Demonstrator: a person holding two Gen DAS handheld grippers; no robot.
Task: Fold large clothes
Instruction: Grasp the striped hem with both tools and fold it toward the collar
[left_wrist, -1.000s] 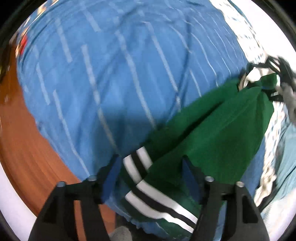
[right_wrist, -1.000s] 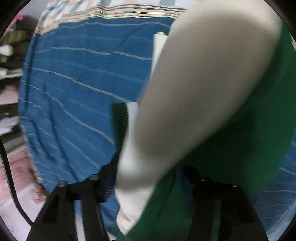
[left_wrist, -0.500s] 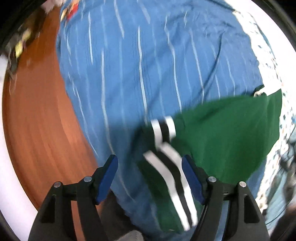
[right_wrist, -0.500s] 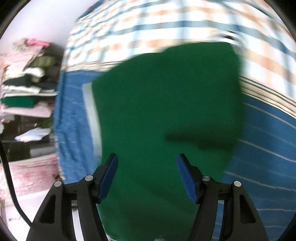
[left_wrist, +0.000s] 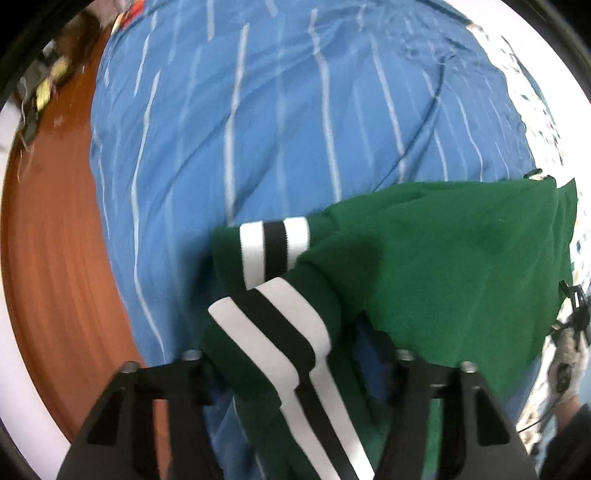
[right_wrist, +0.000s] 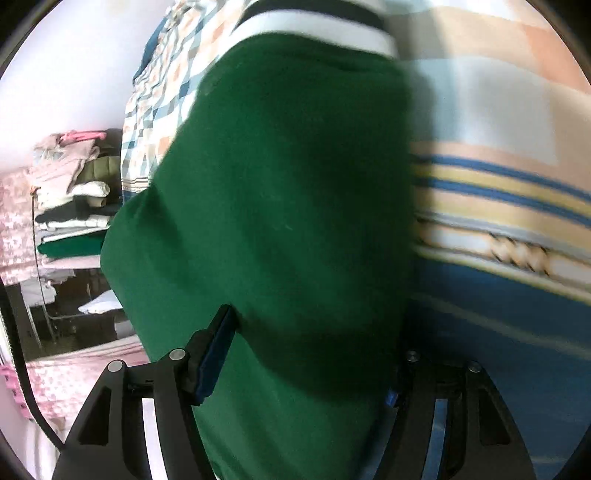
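Green knit garment (left_wrist: 443, 258) with white-and-black striped cuffs (left_wrist: 280, 332) lies on the blue striped bedsheet (left_wrist: 258, 129); both grippers' fingers are closing around its folds.

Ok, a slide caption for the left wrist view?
Left gripper closing around the striped cuff of a green sweater on a blue striped bedspread.

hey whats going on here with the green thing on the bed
A person is folding a green garment with black-and-white striped cuffs on a bed covered by a blue striped sheet, using a handheld gripper in each hand. The left gripper has a striped cuff between its jaws, which are closing. The right gripper has the green body fabric between its jaws, also closing. A stack of folded clothes sits on a shelf beside the bed.
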